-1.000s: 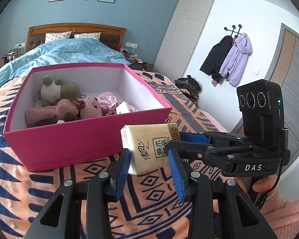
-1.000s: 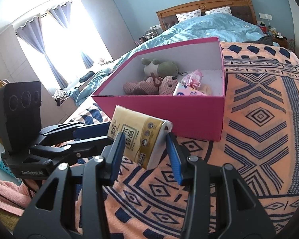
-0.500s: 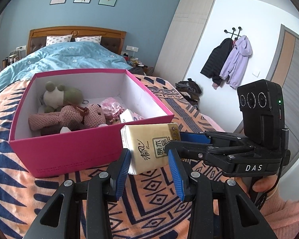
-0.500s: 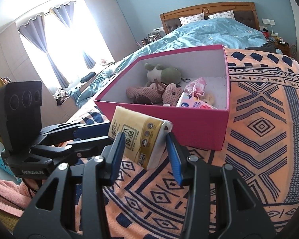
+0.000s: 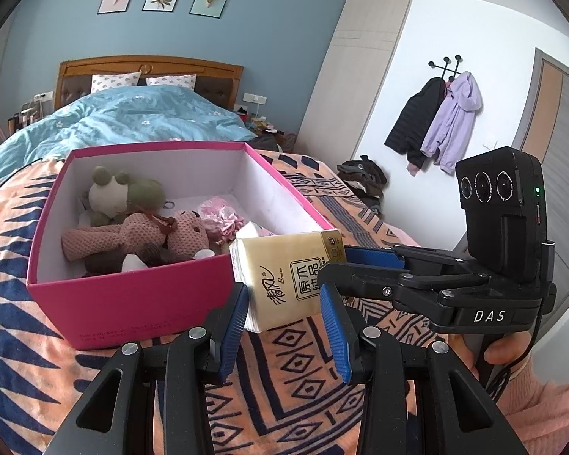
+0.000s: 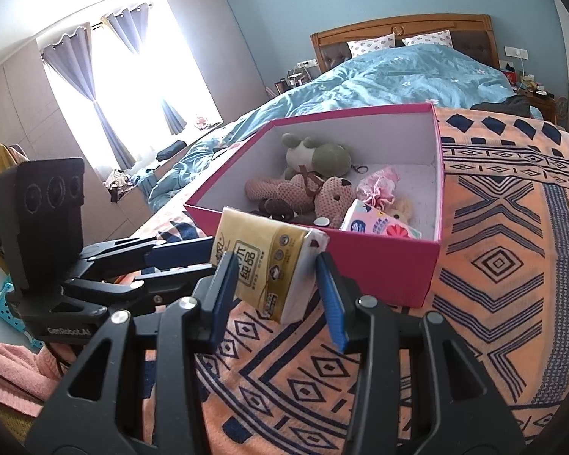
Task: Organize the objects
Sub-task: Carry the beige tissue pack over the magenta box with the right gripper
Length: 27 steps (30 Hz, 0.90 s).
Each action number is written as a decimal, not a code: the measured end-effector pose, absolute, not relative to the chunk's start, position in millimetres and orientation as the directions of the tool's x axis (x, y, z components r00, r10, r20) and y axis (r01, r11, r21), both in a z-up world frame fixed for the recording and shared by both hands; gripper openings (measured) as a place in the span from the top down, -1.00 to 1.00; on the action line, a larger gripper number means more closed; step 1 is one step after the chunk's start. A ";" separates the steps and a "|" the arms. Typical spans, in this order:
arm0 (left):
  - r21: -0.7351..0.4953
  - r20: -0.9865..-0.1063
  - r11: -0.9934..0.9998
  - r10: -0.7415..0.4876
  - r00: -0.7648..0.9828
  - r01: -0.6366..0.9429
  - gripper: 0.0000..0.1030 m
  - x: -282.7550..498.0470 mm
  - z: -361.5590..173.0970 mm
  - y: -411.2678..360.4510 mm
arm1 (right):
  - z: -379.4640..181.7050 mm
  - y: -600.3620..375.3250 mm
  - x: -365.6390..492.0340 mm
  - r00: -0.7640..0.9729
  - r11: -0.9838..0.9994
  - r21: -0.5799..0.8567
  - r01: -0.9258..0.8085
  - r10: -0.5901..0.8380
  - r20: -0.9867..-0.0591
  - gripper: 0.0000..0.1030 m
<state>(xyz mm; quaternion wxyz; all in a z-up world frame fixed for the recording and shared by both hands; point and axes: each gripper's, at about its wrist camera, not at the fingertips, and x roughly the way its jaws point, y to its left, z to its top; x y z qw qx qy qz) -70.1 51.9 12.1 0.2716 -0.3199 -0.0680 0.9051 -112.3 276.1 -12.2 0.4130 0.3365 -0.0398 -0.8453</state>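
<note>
Tongs first: left tongs (image 5: pixel 283 292) pinch the yellow tissue pack (image 5: pixel 292 265) at its near end, and right tongs (image 6: pixel 275 261) pinch the same pack from the other side. Both pairs are closed on it, pads against the wrapper. The pack is in the air, tilted, just in front of the near wall of the pink box (image 5: pixel 132 292) and over the patterned blanket (image 5: pixel 303 379) on the bed. It is not inside yet.

Box is open and already holds a frog plush (image 5: pixel 121 193), a pink bear plush (image 5: pixel 132 235), a pink scrunchie (image 5: pixel 223 220) and a flowered tissue pack (image 6: pixel 379 223).

Step, as I read it: carry the pack over the rim and drop it in.

To do it well:
- Lift enough that the low corner clears the near wall.
- Move both hands together, or let one go first, so the soft wrapper isn't twisted or torn.
- Aim for the free floor at the box's right side, beside the flowered pack, not on the toys.
- Spread the tongs only once the pack is low inside.
</note>
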 end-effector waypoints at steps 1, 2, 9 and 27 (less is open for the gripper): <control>-0.297 -0.541 -0.844 0.535 -0.649 -0.448 0.24 -70.2 12.6 51.7 | -11.8 276.2 -112.8 -0.432 -0.655 0.345 0.672 -0.726 -0.535 0.11; -0.296 -0.541 -0.844 0.534 -0.650 -0.447 0.24 -70.4 12.9 51.5 | -11.5 276.0 -113.1 -0.432 -0.654 0.345 0.674 -0.727 -0.534 0.11; -0.292 -0.536 -0.844 0.534 -0.654 -0.449 0.24 -72.4 15.8 52.1 | -8.5 277.0 -116.0 -0.432 -0.647 0.348 0.678 -0.734 -0.525 0.11; -0.277 -0.528 -0.846 0.530 -0.663 -0.456 0.24 -77.9 20.7 53.5 | -3.5 277.0 -123.6 -0.436 -0.644 0.349 0.681 -0.739 -0.513 0.11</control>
